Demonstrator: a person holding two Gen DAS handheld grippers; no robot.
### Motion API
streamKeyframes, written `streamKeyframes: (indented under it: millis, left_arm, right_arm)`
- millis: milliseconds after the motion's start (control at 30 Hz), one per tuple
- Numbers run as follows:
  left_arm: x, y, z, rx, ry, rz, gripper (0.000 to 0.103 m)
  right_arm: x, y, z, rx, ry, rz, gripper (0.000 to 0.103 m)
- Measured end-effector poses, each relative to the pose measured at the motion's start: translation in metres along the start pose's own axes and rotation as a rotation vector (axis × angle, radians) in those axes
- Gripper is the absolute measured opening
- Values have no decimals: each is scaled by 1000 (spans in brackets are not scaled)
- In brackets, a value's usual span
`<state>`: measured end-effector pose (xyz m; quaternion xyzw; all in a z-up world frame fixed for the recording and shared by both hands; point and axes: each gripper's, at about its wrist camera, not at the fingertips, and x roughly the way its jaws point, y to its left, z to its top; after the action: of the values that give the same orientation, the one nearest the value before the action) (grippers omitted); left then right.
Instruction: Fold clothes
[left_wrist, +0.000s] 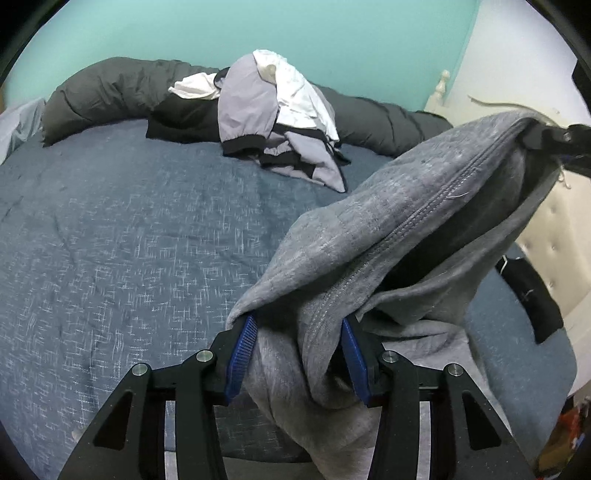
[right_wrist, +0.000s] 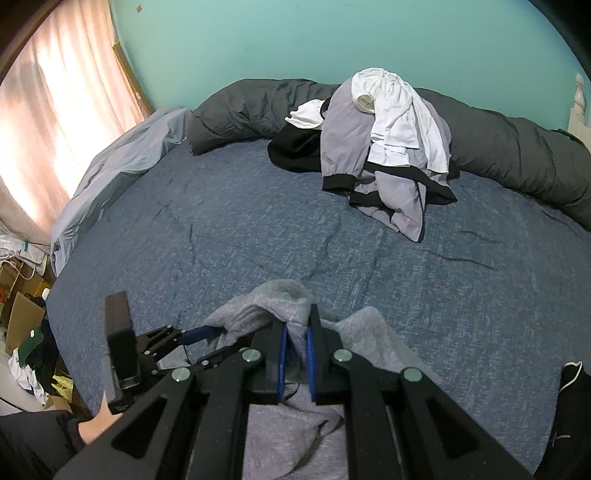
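A grey fleece garment (left_wrist: 406, 206) with a stitched seam hangs stretched between both grippers above the blue bedspread (left_wrist: 129, 240). My left gripper (left_wrist: 297, 325) is shut on a thick bunch of its fabric between the blue pads. In the left wrist view my right gripper (left_wrist: 535, 134) pinches the garment's other end, up at the right. In the right wrist view the right gripper (right_wrist: 297, 321) is shut on a fold of the grey garment (right_wrist: 266, 299), whose lower part drapes below the jaws. Close on its left, the left gripper (right_wrist: 207, 332) grips the same cloth.
A pile of lilac, black and white clothes (right_wrist: 388, 140) lies at the far side of the bedspread (right_wrist: 258, 221), against a rolled dark grey duvet (right_wrist: 251, 103). A black garment (left_wrist: 535, 295) lies at the bed's right edge by the cream headboard (left_wrist: 554, 229). Floor clutter (right_wrist: 29, 350) sits left.
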<state>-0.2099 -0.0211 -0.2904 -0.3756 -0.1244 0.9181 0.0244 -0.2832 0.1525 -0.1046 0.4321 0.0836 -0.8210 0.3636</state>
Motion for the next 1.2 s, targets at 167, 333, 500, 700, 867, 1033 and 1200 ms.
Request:
streamKeyframes:
  millis: [167, 333, 500, 700, 867, 1033, 1200]
  left_arm:
    - [18, -11, 2, 9, 26, -7, 50]
    - [20, -16, 4, 32, 29, 3, 33]
    - [16, -15, 6, 54, 23, 9, 5]
    - [-44, -2, 31, 69, -65, -6, 5]
    - [-105, 3, 69, 71, -151, -1, 5]
    - [-168, -9, 110, 108, -241, 19, 5]
    - [-240, -35, 150, 167, -322, 35, 4]
  right_arm:
    - [0, 5, -1, -13, -1, 4, 8]
    - [-3, 2, -4, -14, -6, 6, 8]
    - [-8, -5, -8, -3, -13, 4, 8]
    - [-25, -8, -8, 17, -46, -4, 8]
    - [-53, 0, -4, -7, -91, -25, 8]
    - [-102, 13, 7, -26, -187, -59, 8]
    - [-162, 32, 22, -46, -294, -65, 8]
